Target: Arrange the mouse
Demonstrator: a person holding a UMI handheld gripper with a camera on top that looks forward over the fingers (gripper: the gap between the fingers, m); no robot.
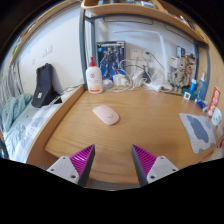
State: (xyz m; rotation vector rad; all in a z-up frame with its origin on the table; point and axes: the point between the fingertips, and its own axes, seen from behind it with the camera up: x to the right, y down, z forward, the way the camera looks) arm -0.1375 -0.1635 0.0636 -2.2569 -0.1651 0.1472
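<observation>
We look along our gripper (113,160) over a wooden desk (140,135). Its two fingers stand spread apart with nothing between them, the purple pads (84,157) facing each other across an empty gap, so the gripper is released and grasps nothing. It hangs above the near edge of the desk.

The mouse (106,115), pale pink and rounded, lies flat on the desk ahead of the fingers and a little to the left of the gap between them, well apart from both fingertips. It rests alone on bare wood, set at a slant to the desk's edge.

At the far left of the desk we see a white bottle (94,77) with a red cap standing upright, and just to its right a box (111,61) with a printed picture leaning against the wall. Cables and small items crowd the far middle under a shelf (135,11). At the far right stands a small figure (182,72), and nearer on the right lies a grey-blue cloth (197,131). To the left, off the desk, a dark bag (44,85) sits beside a bed.
</observation>
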